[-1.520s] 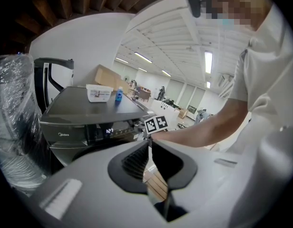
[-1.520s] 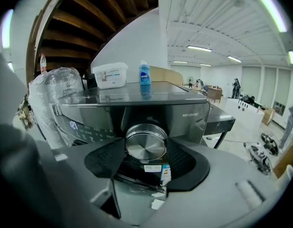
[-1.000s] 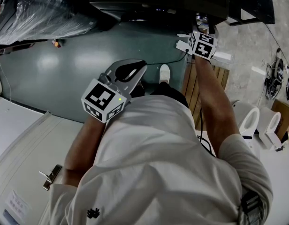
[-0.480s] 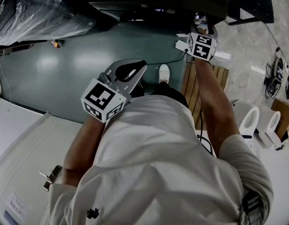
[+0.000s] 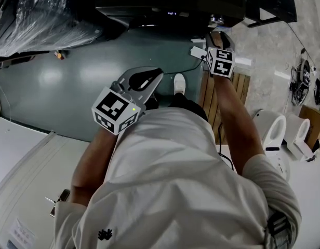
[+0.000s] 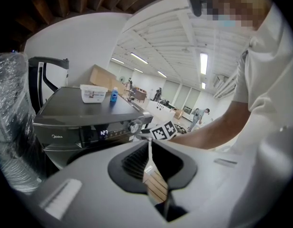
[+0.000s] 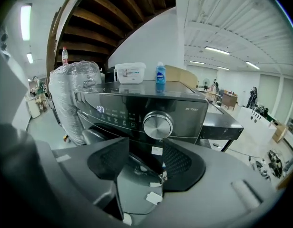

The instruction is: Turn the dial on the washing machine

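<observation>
**Centre the knob between the pads before closing**

The task's thing is a round, brushed-silver metal dial (image 7: 157, 124). It sits on the front panel of the glossy dark grey washing machine (image 7: 194, 115), to the right of a row of small lit digits and icons (image 7: 113, 112). In the right gripper view the dial stands just above and beyond the right hand-held gripper (image 7: 145, 161). That gripper's jaws are apart with nothing between them. They have just been closing a little, but the dial is ahead of the pads, not inside them. The left hand-held gripper (image 6: 149, 148) hangs near the person's body, its tips drawn together and empty.

The step in hand looks like the approach. To do it well, the right hand-held gripper should lift and advance squarely at the panel until the dial's rim lies centred between the ribbed dark pads. It can then close evenly on both sides. The turn should come from rolling the wrist about the dial's own axis, not from swinging the arm. The knob is a short, smooth cylinder with a polished face, so it probably offers little friction, and an off-centre or shallow hold would likely slip.

The machine's flat top carries a white rectangular plastic tub (image 7: 130, 73) and a small blue bottle (image 7: 160, 73). To its left stands a bundle wrapped in crinkled clear film (image 7: 73, 89). The head view shows a smooth grey-green floor (image 5: 71, 82) and a slatted wooden pallet (image 5: 209, 95).
</observation>
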The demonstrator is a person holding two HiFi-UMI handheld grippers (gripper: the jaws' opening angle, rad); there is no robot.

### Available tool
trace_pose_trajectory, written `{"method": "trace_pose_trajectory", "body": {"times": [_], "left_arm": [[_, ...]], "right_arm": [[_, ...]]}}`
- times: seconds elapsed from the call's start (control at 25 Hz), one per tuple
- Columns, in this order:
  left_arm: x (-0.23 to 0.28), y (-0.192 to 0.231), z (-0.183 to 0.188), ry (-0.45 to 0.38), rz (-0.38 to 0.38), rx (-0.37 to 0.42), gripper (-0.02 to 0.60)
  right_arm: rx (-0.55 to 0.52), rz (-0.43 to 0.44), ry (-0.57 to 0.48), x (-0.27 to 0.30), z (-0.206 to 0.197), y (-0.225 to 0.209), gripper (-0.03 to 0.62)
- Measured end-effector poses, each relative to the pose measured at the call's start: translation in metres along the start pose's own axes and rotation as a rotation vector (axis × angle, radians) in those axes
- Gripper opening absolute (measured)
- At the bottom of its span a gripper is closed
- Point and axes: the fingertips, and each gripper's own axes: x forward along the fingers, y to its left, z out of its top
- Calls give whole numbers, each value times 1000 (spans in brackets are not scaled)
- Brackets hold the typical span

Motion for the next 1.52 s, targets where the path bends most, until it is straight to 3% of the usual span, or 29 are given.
{"method": "trace_pose_trajectory", "body": {"times": [0.36, 0.88, 1.52], "left_arm": [[-18, 10, -3, -8, -29, 9, 57], [-64, 31, -26, 7, -72, 41, 57], [-109, 47, -55, 24, -124, 72, 57]], "right_arm": [[35, 163, 21, -64, -16, 46, 12], [58, 358, 8, -159, 3, 137, 2], [50, 353, -54, -204, 16, 202, 2]]}}
